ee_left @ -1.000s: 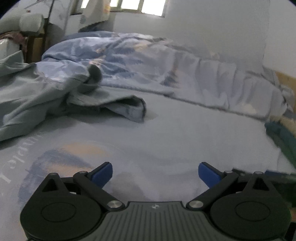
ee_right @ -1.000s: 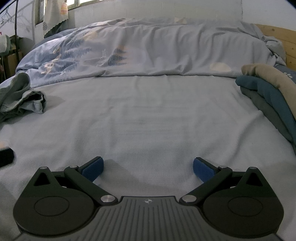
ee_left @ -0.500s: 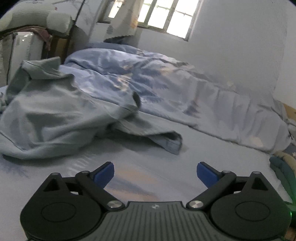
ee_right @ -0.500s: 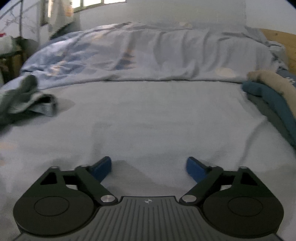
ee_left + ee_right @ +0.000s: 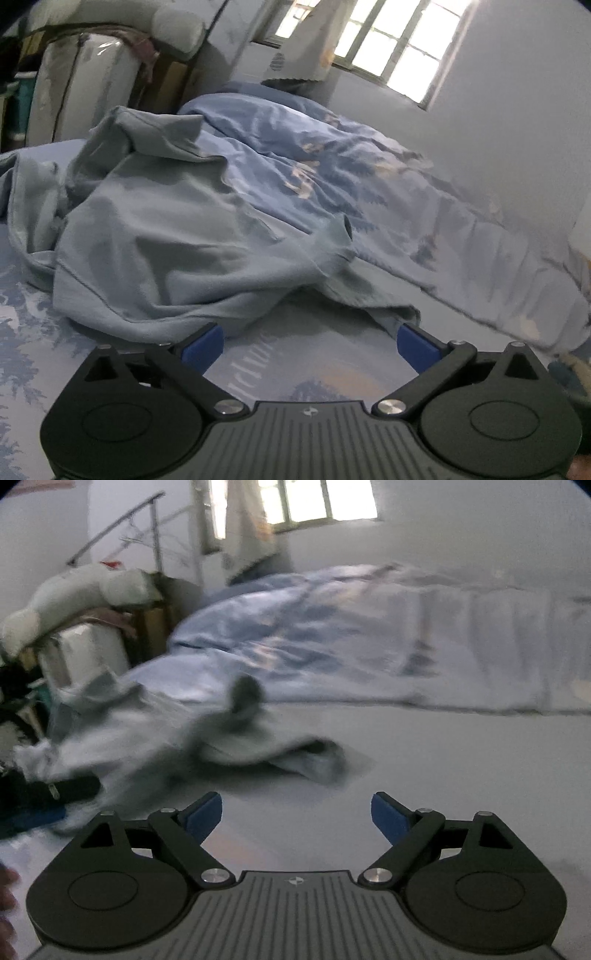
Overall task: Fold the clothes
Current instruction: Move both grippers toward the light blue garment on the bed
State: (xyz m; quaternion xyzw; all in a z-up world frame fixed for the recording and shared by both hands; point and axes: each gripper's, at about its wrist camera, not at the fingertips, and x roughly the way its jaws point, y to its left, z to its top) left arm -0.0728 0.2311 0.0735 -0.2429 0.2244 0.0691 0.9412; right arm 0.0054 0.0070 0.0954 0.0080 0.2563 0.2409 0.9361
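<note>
A crumpled grey-blue garment [image 5: 173, 251] lies in a heap on the bed, one sleeve cuff [image 5: 341, 229] sticking up. My left gripper [image 5: 310, 345] is open, its blue fingertips just short of the garment's near hem, nothing between them. In the right wrist view the same garment [image 5: 155, 746] shows blurred at left. There my right gripper [image 5: 297, 814] stands open over bare sheet, a little to the right of the garment's hem [image 5: 317, 758]. The left gripper's black and blue body [image 5: 48, 797] shows at the far left.
A rumpled blue patterned duvet [image 5: 388, 199] is piled along the back by the wall. Bedside clutter with a white bag [image 5: 85, 88] and pillows [image 5: 81, 587] stands at left. The printed bed sheet [image 5: 461, 768] stretches right. A folded dark item [image 5: 569, 373] shows at the far right edge.
Both grippers have swung left toward the garment. The left one has closed in until its tips reach the hem. The folded stack at right has left the right view.
</note>
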